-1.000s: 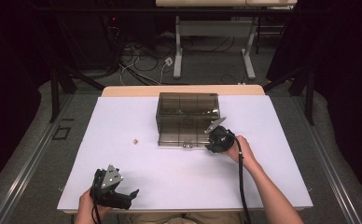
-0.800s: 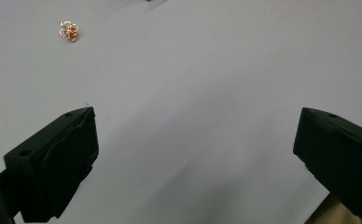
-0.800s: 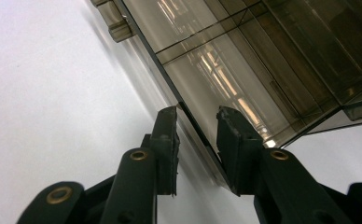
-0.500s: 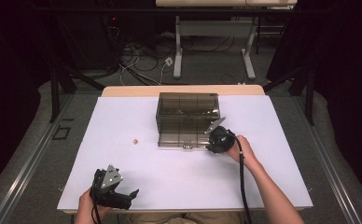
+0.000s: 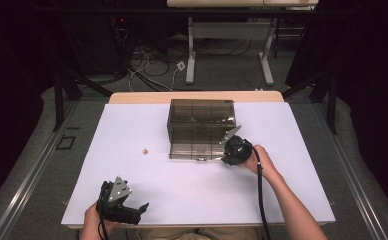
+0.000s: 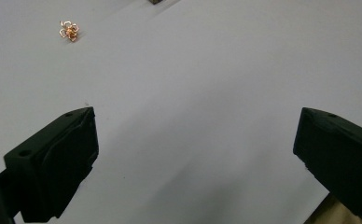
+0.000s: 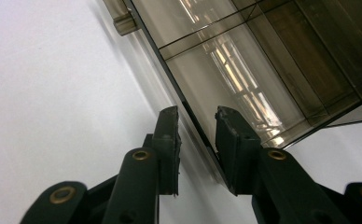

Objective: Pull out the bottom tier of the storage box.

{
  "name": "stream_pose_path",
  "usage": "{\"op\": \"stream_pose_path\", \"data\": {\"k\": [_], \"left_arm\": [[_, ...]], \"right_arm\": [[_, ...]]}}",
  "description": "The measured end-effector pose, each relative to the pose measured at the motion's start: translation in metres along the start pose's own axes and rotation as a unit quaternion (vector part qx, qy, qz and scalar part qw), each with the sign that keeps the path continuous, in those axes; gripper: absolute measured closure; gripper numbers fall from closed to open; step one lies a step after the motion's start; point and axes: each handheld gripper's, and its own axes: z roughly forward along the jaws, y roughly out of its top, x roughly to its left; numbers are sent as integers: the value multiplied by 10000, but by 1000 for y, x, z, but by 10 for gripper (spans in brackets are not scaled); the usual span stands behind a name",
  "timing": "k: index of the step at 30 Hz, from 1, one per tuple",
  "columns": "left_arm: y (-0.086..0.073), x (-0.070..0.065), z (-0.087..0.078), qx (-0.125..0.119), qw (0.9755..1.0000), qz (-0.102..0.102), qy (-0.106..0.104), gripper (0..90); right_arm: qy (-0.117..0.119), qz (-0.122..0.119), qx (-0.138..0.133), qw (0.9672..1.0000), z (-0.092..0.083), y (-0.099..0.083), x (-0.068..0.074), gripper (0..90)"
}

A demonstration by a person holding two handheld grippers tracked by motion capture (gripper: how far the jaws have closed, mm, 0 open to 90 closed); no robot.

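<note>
One box lid [image 5: 198, 149] lies flat, lengthwise across.

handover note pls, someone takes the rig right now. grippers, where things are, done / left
Right gripper: at the near right corner of the smoky clear box, fingers narrowed astride the edge of its opened lid; whether they actually press it I cannot tell.
Left gripper: open, nothing between the fingers, parked near the table's front edge.
Small gold flower-shaped trinket: loose on the white table, left of the box.
Done: lid is open, lying flat in front of the box.
Left: probably the trinket goes into the box, then close the lid.
</note>
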Motion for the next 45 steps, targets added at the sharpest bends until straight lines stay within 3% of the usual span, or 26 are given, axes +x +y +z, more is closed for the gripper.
{"op": "stream_pose_path", "data": {"k": [27, 28, 45], "left_arm": [[0, 0, 0, 5, 10000, -10, -19, 1], [0, 0, 0, 7, 10000, -10, -19, 0], [0, 0, 1, 19, 10000, -5, -31, 0]], "right_arm": [[175, 42, 136, 9997, -3, -1, 4, 688], [202, 37, 305, 9993, -5, 0, 3, 688], [204, 77, 320, 9992, -5, -1, 7, 682]]}}
